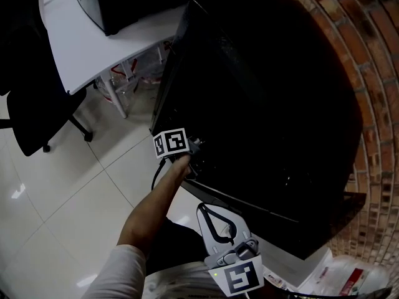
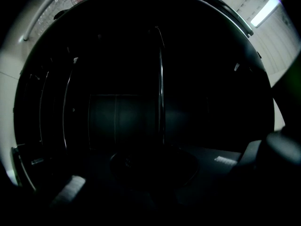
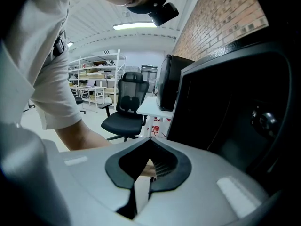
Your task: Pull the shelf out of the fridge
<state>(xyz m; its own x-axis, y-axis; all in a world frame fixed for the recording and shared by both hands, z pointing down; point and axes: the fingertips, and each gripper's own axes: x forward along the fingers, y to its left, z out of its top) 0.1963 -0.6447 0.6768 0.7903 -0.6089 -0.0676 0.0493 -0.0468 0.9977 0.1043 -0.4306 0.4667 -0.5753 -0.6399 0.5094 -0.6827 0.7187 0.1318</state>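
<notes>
Dark metal, the shelf (image 2: 161, 79) shows only as a thin glinting edge at the frame's centre, inside the fridge (image 1: 262, 104). It rises from the tips of the left claw (image 2: 157, 154). Those jaws are together; any pinch is too dark to judge. The right claw (image 3: 149, 142) is closed and empty.

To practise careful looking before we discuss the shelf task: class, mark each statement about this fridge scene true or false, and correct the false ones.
1. The left gripper reaches into the dark fridge. True.
2. The right gripper is inside the fridge too. False: it is held back outside the fridge.
3. A black office chair stands on the tiled floor. True.
4. The wall beside the fridge is smooth white plaster. False: it is a brick wall.
5. The right gripper grips a bottle. False: nothing is between its jaws.
</notes>
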